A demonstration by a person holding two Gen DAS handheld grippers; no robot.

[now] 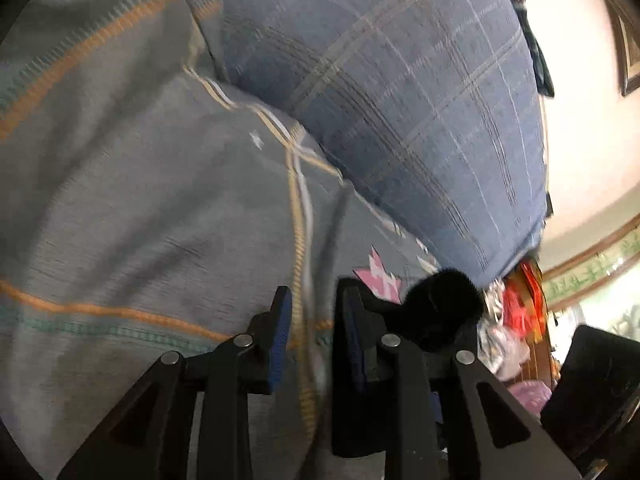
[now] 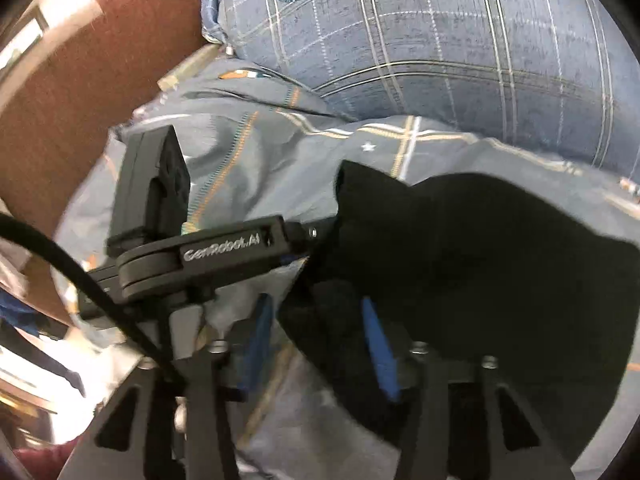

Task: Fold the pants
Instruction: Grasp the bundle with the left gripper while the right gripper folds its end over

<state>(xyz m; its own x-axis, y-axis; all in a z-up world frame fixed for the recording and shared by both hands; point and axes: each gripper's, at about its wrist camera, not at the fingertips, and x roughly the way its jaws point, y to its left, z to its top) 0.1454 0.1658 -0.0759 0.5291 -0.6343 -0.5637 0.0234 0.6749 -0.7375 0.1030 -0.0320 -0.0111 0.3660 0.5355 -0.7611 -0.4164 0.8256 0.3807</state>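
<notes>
The black pants (image 2: 480, 264) lie bunched on a grey striped bedsheet (image 2: 280, 152). In the right wrist view my right gripper (image 2: 316, 328) is open, its blue-padded fingers (image 2: 380, 352) astride a fold of the black cloth, not closed on it. The left gripper's body (image 2: 192, 252) crosses this view at the left, its tip at the pants' edge. In the left wrist view my left gripper (image 1: 314, 312) is open with a narrow gap over the sheet (image 1: 140, 200). A dark lump of the pants (image 1: 440, 300) sits just right of its right finger (image 1: 352, 320).
A large blue plaid pillow (image 1: 400, 100) lies beyond the pants, also in the right wrist view (image 2: 440, 40). A brown headboard (image 2: 80, 100) stands at the left. Red and silver clutter (image 1: 516, 312) lies past the bed's edge. A black cable (image 2: 80, 272) crosses the left gripper.
</notes>
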